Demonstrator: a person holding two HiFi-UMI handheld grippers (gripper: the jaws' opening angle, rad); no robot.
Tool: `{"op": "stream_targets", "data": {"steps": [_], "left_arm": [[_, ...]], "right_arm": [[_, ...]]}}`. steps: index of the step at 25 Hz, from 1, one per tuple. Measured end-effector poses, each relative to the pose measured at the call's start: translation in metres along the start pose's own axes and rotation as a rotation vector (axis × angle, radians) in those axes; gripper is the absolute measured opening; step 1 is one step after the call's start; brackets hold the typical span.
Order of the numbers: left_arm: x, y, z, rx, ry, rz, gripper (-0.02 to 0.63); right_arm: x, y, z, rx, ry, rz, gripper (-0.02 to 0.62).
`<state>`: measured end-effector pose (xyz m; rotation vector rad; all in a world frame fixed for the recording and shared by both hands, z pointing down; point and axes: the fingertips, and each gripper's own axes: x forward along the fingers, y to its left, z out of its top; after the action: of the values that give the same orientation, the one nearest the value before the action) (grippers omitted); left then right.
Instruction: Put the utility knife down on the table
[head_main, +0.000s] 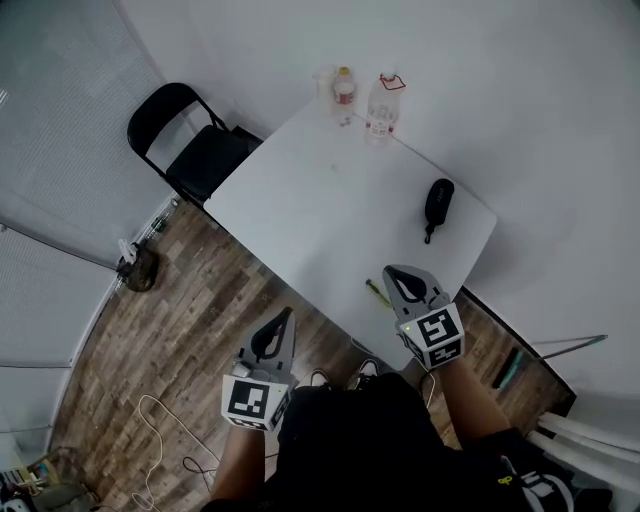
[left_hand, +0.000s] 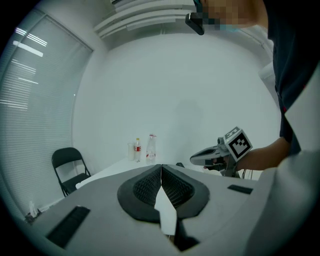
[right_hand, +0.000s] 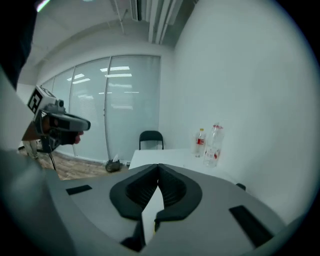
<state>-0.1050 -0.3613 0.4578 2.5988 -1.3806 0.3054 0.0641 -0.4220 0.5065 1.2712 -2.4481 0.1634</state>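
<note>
The knife (head_main: 378, 293), a slim yellow-green thing, lies on the white table (head_main: 300, 200) close to its near edge, slanting toward the person. It sits just beside the left side of the right gripper (head_main: 398, 278). From above it is not clear whether the two touch.

The right gripper's jaws are pressed together, pads meeting at the tips, and nothing sits between them. In the right gripper view a small sliver of yellow shows low in the gap behind the pads, with white table around it. This gripper points out over the table's near corner, with its marker cube toward the person.

The left gripper (head_main: 284, 318) hangs off the table, over the wooden floor (head_main: 190, 330), near the table's near edge and well apart from the knife. Its jaws are also closed tight, tip to tip, and hold nothing. In the left gripper view the table shows through the narrow slit behind the pads.

Farther along the table, on its right side, lies a black case (head_main: 438, 203) with a short strap. At the far end two bottles stand close together: a smaller one with a yellow cap (head_main: 344, 92) and a taller clear one (head_main: 381, 105).

A black folding chair (head_main: 190, 140) stands at the table's far left corner, against the window blinds. A pale cable (head_main: 150, 420) loops over the floor to the person's left. White walls run behind and to the right of the table.
</note>
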Motion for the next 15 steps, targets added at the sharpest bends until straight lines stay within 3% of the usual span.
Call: {"op": "stream_targets", "data": {"steps": [7,15], "left_arm": [[-0.006,-0.019,0.046,0.072,-0.101,-0.068,0.023],[-0.007,-0.038,0.081,0.09,-0.15,-0.106,0.023]], "right_arm": [[-0.072,-0.004,0.077,-0.021,-0.214,-0.094,0.021],[-0.125,-0.009,0.101,0.008,-0.326,-0.151,0.021]]}}
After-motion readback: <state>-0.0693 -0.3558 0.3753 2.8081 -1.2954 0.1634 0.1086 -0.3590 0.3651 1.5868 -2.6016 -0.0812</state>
